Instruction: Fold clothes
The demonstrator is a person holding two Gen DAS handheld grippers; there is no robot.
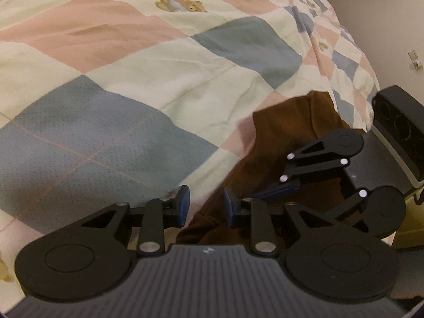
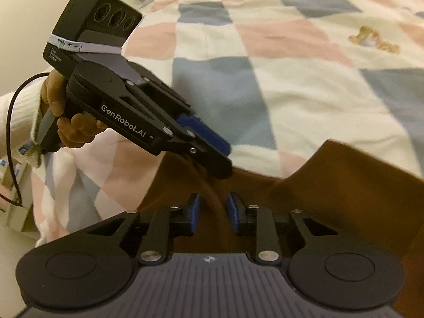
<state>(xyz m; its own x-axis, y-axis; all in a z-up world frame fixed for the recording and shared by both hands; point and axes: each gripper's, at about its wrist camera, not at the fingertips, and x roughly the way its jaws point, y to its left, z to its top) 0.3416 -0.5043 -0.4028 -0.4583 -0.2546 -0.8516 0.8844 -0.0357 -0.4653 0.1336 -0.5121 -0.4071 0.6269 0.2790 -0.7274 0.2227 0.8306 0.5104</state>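
Garment: a brown cloth lies at the near edge of a bed, on a checked quilt.
Left gripper: jaws spread over the cloth's edge, gripping nothing.
Right gripper: jaws parted around a raised fold, not pressed together.
Hand: holds the left gripper's handle.

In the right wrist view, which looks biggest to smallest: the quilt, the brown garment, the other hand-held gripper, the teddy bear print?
1. Quilt, fills most of the view.
2. Brown garment.
3. Left hand-held gripper, though nearness to the camera enlarges it, so its rank against the garment is unsure.
4. Teddy bear print, smallest.
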